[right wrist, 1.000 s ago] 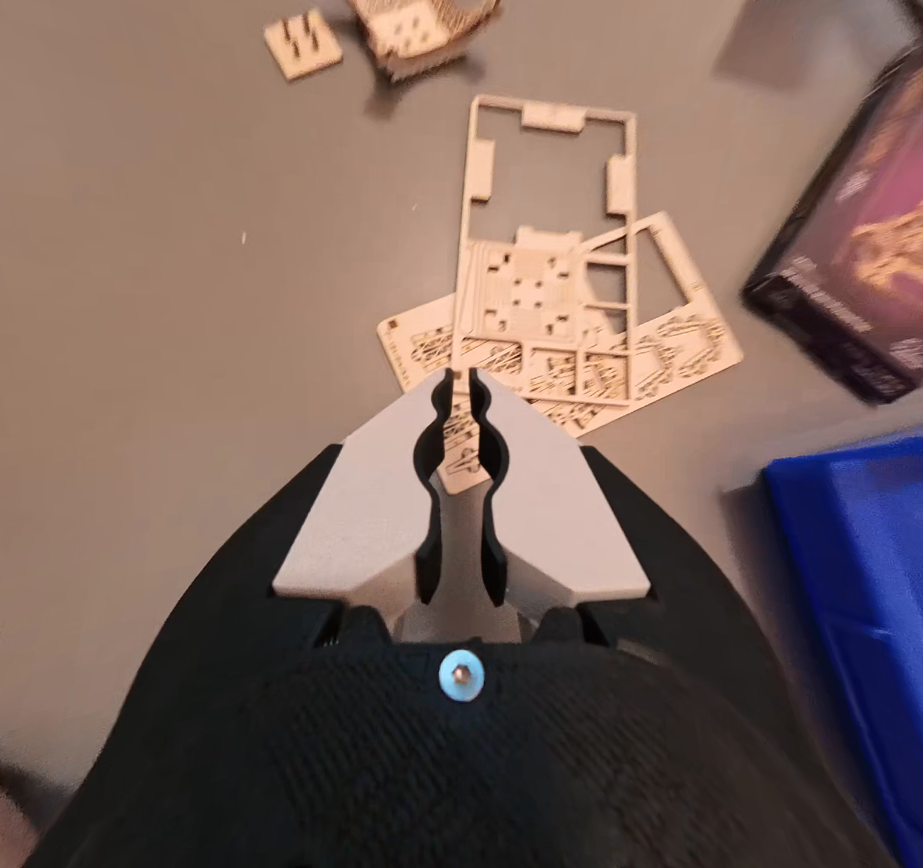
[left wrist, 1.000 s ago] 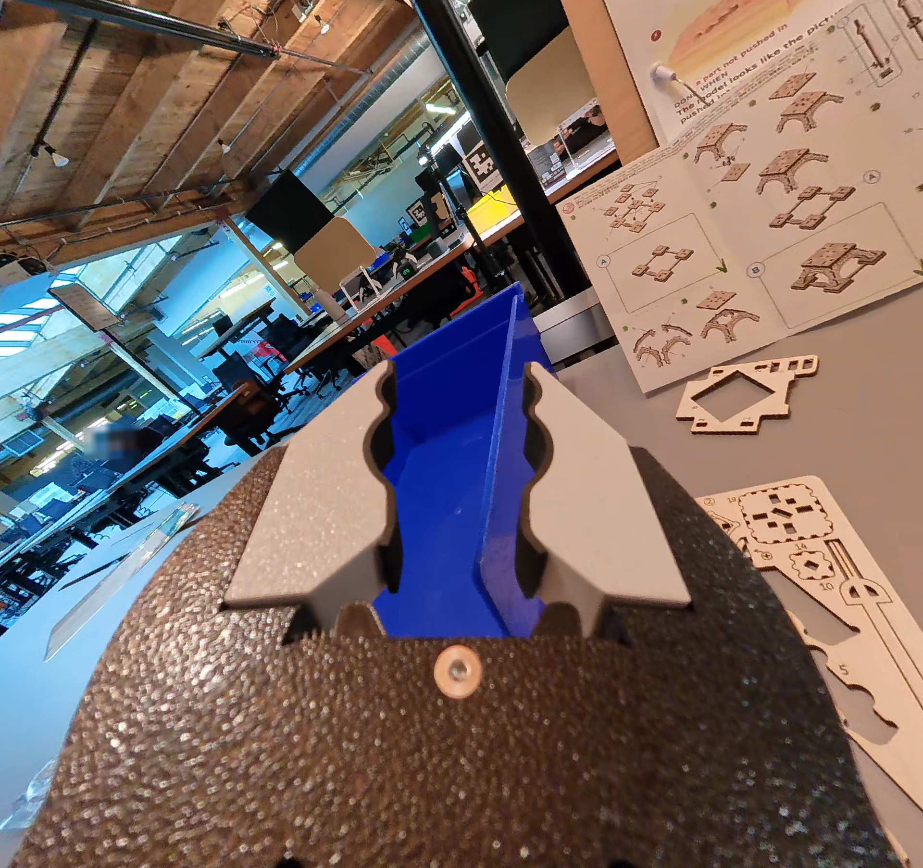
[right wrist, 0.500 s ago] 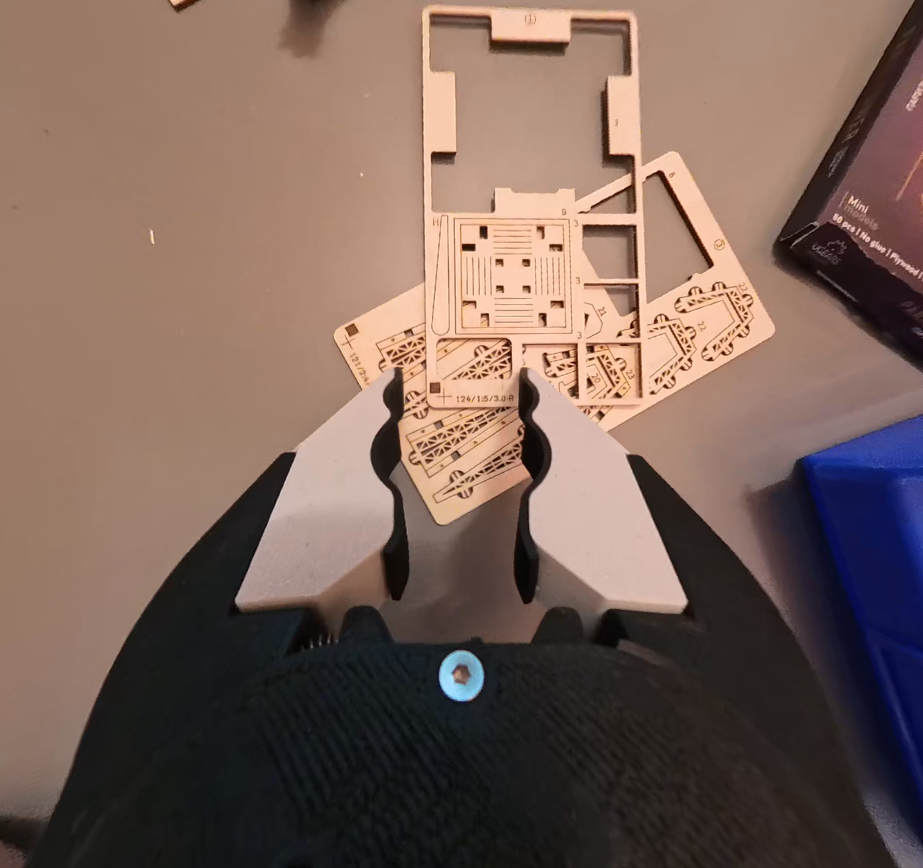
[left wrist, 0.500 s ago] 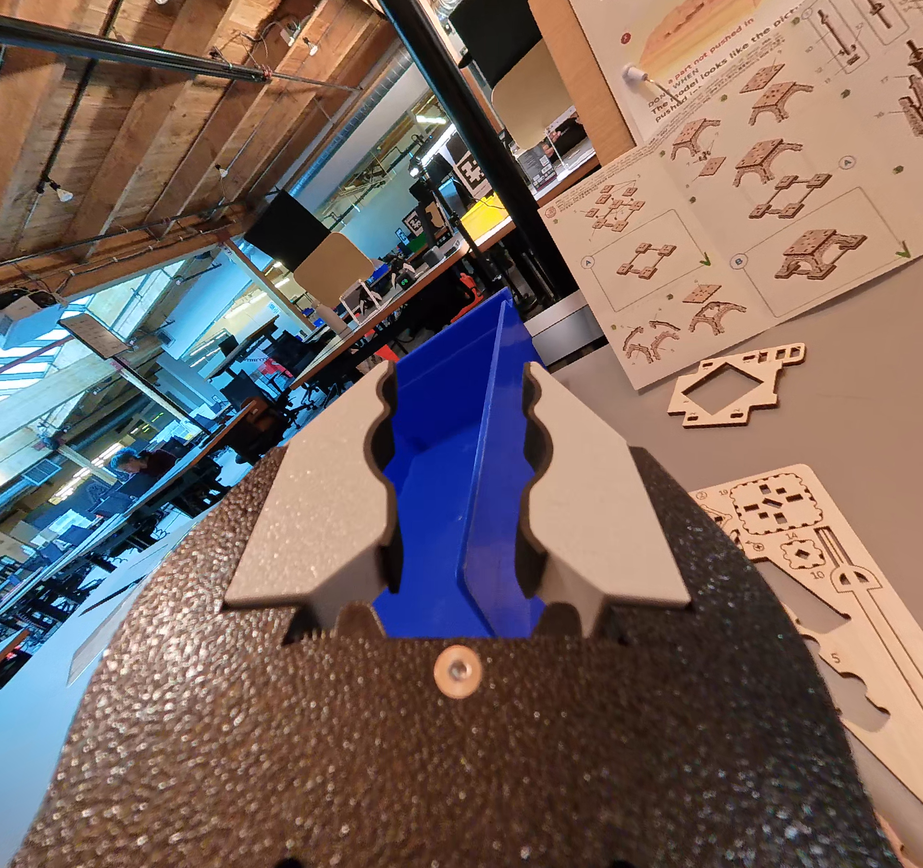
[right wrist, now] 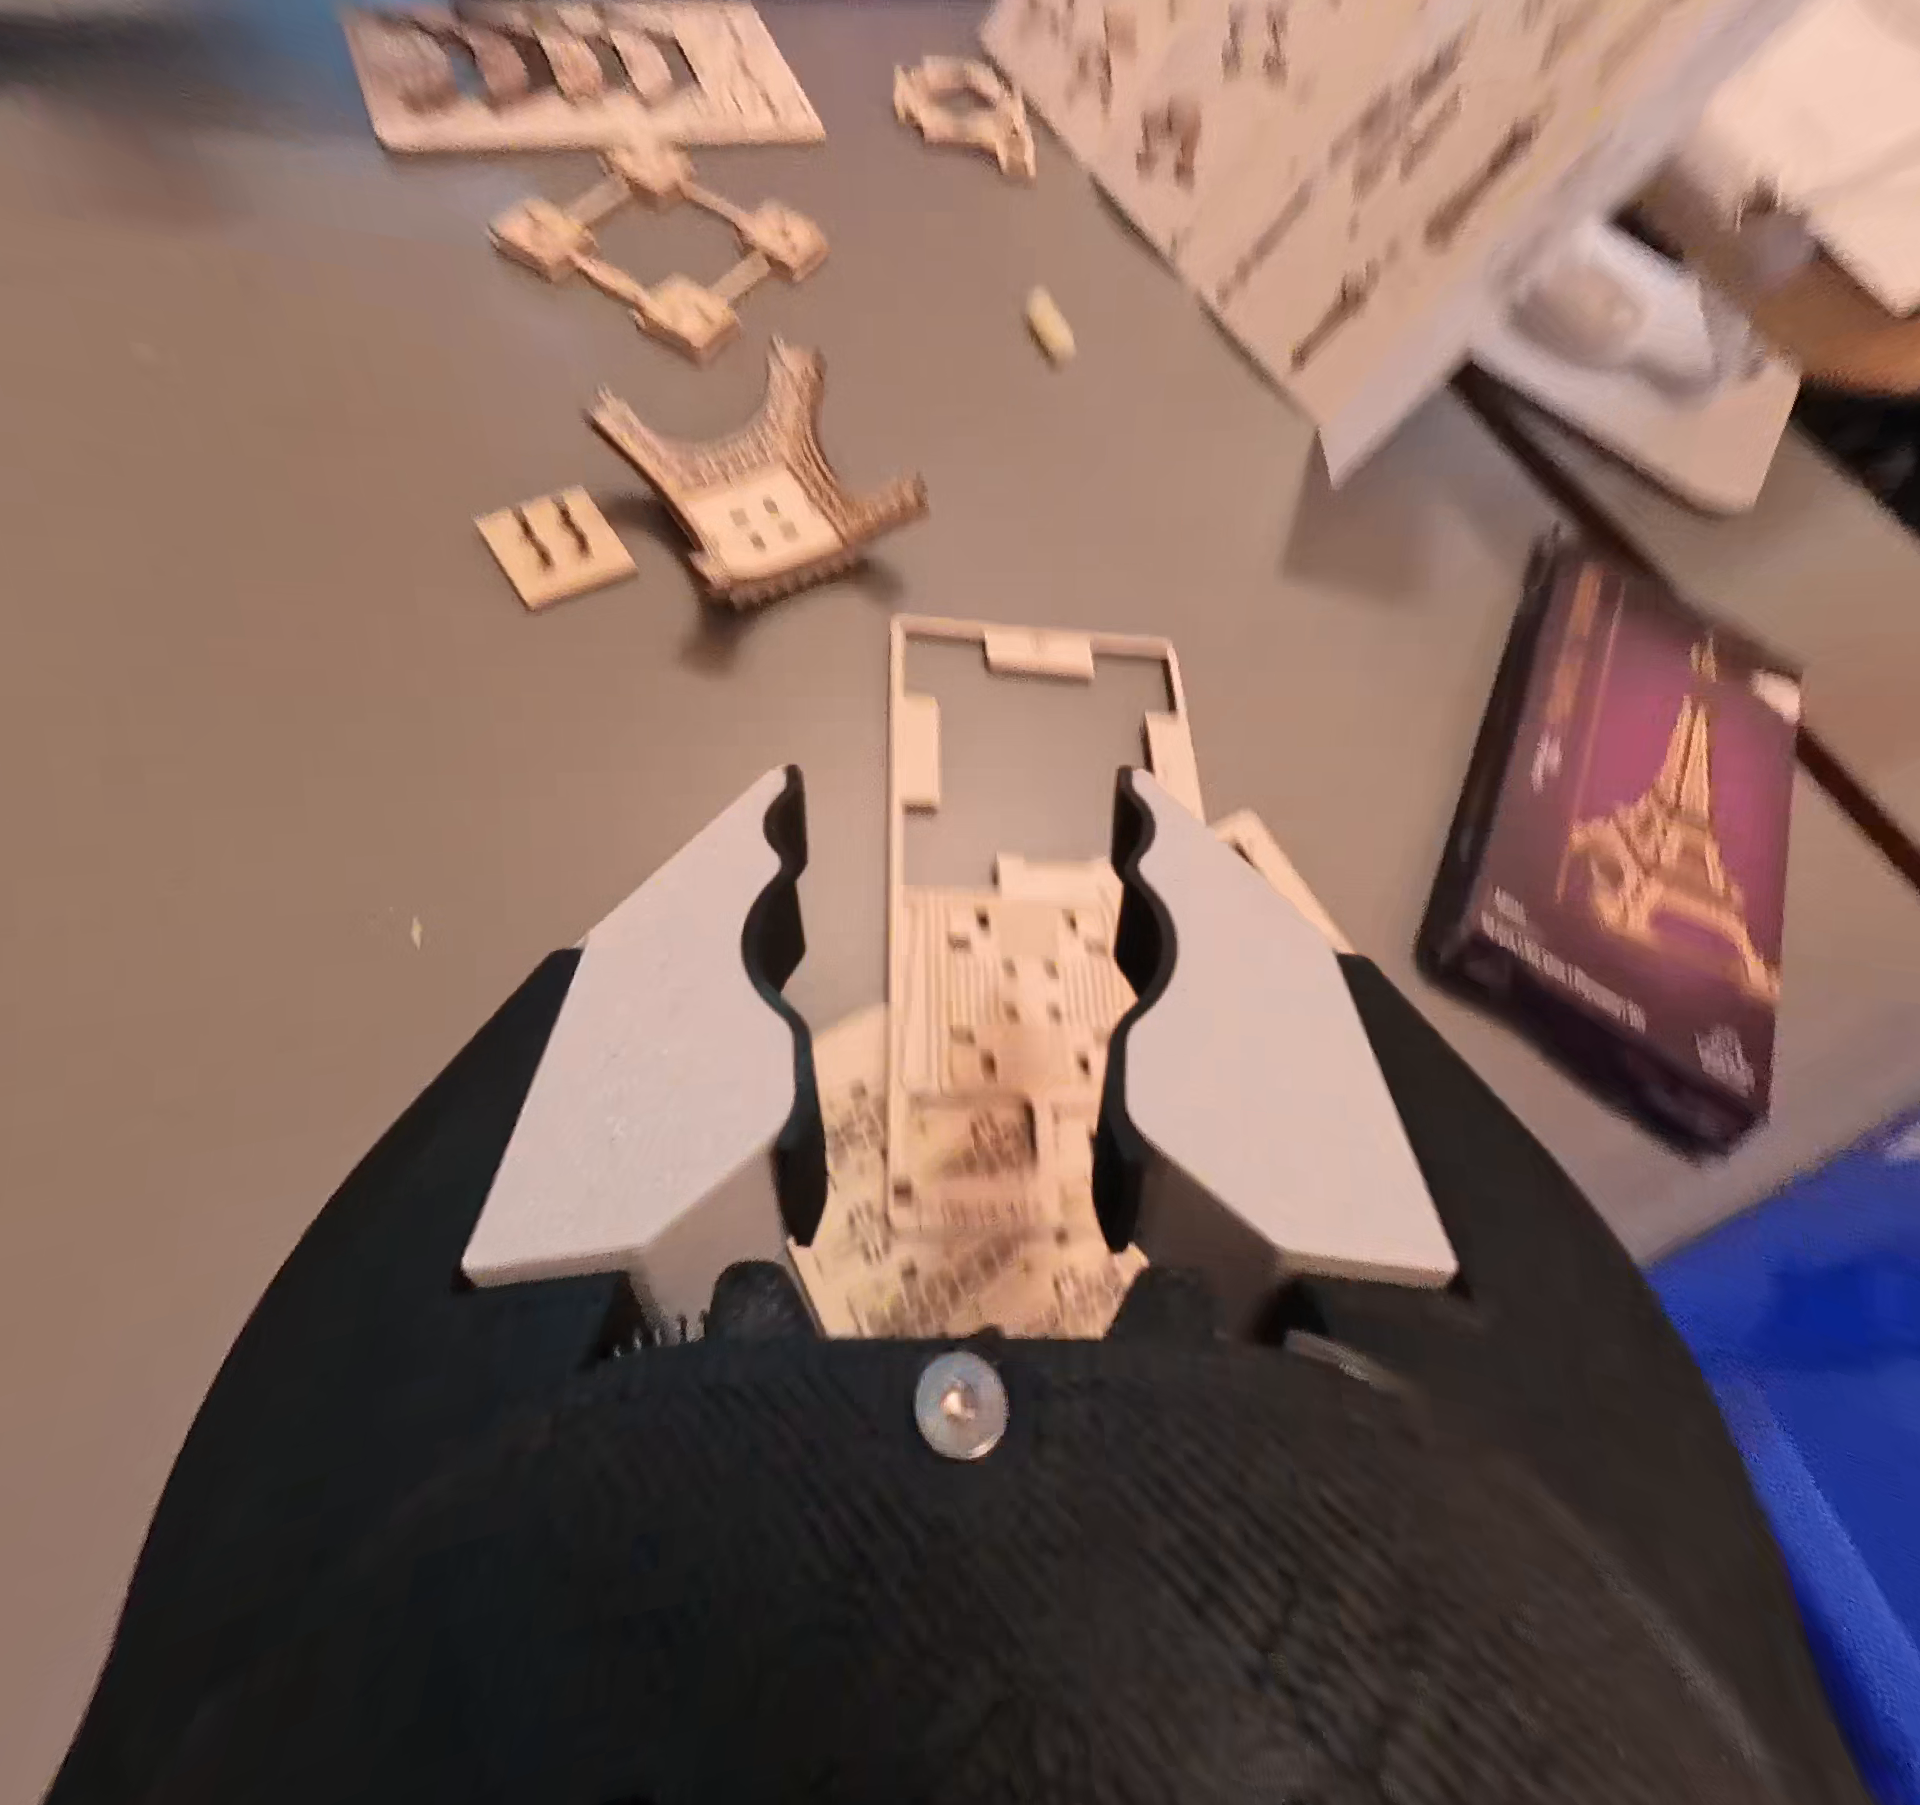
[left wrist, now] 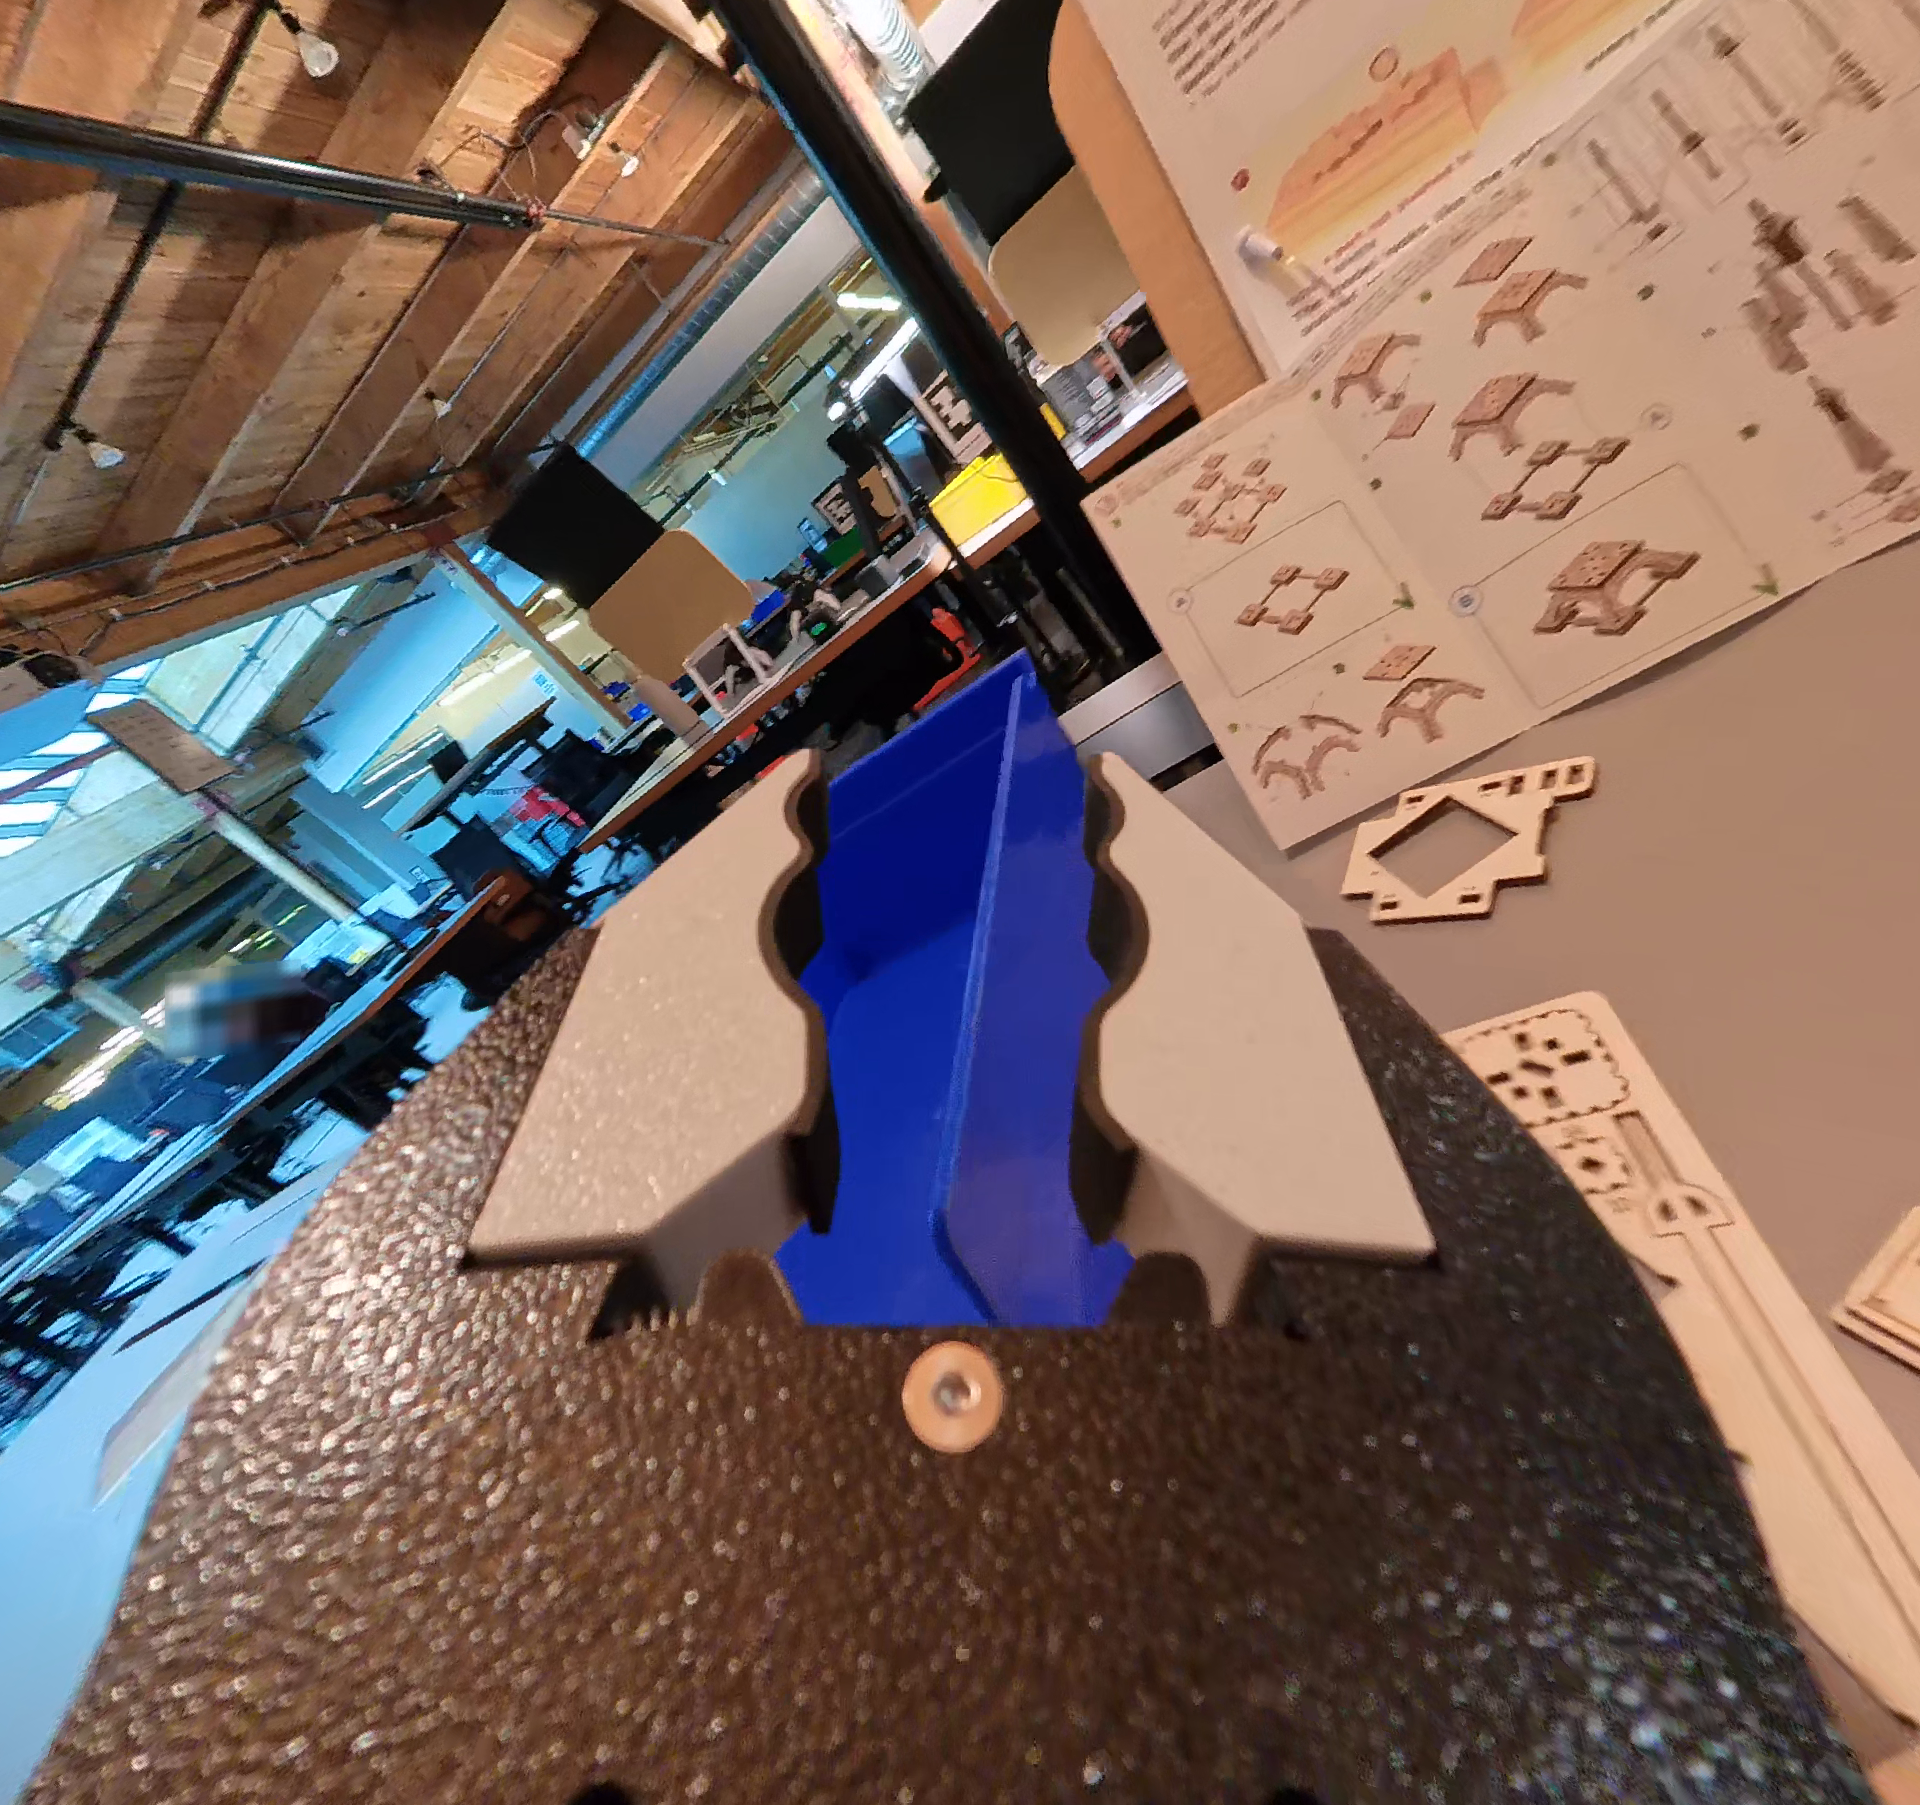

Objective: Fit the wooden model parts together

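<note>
My right gripper (right wrist: 958, 789) is open and empty above a stack of laser-cut wooden sheets (right wrist: 1023, 934) on the grey table. Beyond it lie an arched tower piece (right wrist: 758, 493), a small square plate (right wrist: 554, 547) and a square base frame (right wrist: 657, 254). The right wrist view is blurred. My left gripper (left wrist: 951, 789) is open and empty, tilted up over a blue bin (left wrist: 935, 924). In the left wrist view a wooden frame part (left wrist: 1455, 846) and a part sheet (left wrist: 1621, 1153) lie to its right.
An instruction sheet (left wrist: 1507, 467) leans at the back right; it also shows in the right wrist view (right wrist: 1351, 145). The dark model box (right wrist: 1621, 882) lies right of the sheets. A blue bin corner (right wrist: 1808, 1360) is at lower right. Another part sheet (right wrist: 582, 72) lies far back. Tip to tip, the grippers are about 40 cm apart. The small square plate (right wrist: 554, 547) is closer to my right gripper, around 12 cm from its tips; the left tips are 30 cm off.
My right gripper has opened wide and pulled back and tilted up, so more of the table shows. My left gripper stayed open and shifted only slightly.
</note>
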`<state>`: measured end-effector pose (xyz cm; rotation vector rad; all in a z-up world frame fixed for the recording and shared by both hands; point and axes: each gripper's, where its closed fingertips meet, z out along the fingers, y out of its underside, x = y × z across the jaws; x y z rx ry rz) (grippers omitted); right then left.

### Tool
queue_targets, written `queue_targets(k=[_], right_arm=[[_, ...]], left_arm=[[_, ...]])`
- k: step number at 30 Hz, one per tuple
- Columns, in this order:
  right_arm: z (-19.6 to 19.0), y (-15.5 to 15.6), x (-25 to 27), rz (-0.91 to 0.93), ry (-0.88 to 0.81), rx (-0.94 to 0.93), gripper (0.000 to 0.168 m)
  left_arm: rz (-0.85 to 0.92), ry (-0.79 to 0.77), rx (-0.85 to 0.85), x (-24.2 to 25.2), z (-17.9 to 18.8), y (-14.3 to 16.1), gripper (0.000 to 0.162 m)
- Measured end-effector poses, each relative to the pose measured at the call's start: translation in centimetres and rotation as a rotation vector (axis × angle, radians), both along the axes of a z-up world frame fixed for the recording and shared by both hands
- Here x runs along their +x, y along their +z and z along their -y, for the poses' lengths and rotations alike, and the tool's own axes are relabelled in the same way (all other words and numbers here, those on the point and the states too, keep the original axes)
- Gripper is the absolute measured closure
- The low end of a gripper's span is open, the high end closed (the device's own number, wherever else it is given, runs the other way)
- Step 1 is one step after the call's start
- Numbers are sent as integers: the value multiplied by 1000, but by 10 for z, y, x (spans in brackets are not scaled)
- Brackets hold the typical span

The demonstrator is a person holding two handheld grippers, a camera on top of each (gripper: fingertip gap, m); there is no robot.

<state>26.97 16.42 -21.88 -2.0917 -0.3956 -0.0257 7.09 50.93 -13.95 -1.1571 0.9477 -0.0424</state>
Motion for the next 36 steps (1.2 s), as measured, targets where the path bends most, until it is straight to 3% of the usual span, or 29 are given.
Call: queue_targets(k=[5,10,15,22,30,36], right_arm=[[-17,-5,-61,61,195,-22,108],[-31,-17,-117,147,263,2,120],[-45,-39,-124,85,290,-137,112],[-54,-53,-128,26,362,-252,127],[-57,-65,-126,36,415,-334,121],[-59,-66,-125,-11,422,-355,133]], left_arm=[[34,-87,5,10,22,12,117],[-14,-118,59,22,34,7,120],[-59,-151,72,32,43,-1,119],[-60,-191,89,37,56,4,120],[-75,-211,104,41,63,4,120],[-64,-239,105,44,70,6,121]])
